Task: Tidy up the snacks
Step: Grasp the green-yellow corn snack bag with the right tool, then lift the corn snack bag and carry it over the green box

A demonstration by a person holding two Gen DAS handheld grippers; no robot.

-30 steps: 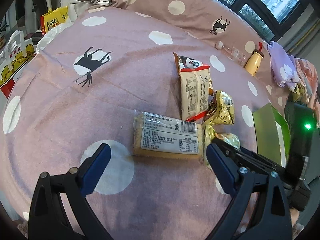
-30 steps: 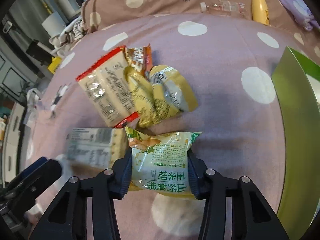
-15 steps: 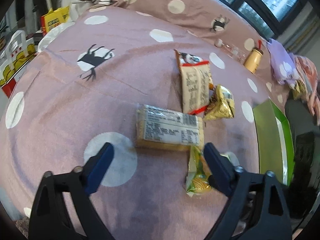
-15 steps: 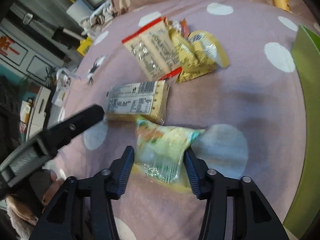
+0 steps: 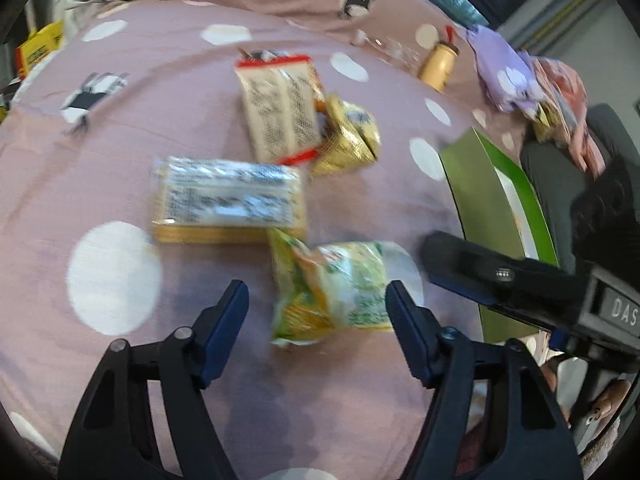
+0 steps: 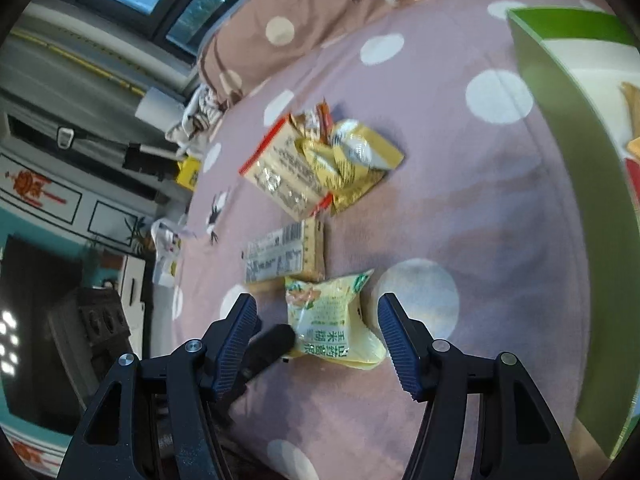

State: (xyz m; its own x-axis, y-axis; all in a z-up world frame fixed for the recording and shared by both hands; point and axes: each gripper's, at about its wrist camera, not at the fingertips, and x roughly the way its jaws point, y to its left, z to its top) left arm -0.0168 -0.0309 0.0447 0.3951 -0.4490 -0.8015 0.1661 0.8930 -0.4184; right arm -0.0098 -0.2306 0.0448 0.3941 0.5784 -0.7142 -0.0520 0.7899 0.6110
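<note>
Bed (image 5: 400, 208): pink cover with white dots, carrying every snack.
Left tool (image 5: 318, 300): jaws half apart and just been closing; the green-yellow pouch (image 5: 332, 288) lies between them, the pads not pressing on it.
Cracker pack (image 5: 228, 200): flat on the bed, left of the middle in the left wrist view, label up, its near right corner touching the pouch.
Red-edged packet (image 5: 280, 112): beyond the cracker pack, toward the far edge of the bed, lying lengthwise.
Gold packets (image 5: 348, 140): against the right side of the red-edged packet.
Green-yellow pouch: loose on the cover near the bed's near edge, partly over a white dot.
Right tool (image 6: 318, 322): jaws apart and just been opening; the pouch sits between them with a gap at each pad.
Green box (image 6: 568, 128): on the right side of the bed, open, well apart from the pouch.
Bottle (image 5: 438, 64): near the far right corner of the bed.
</note>
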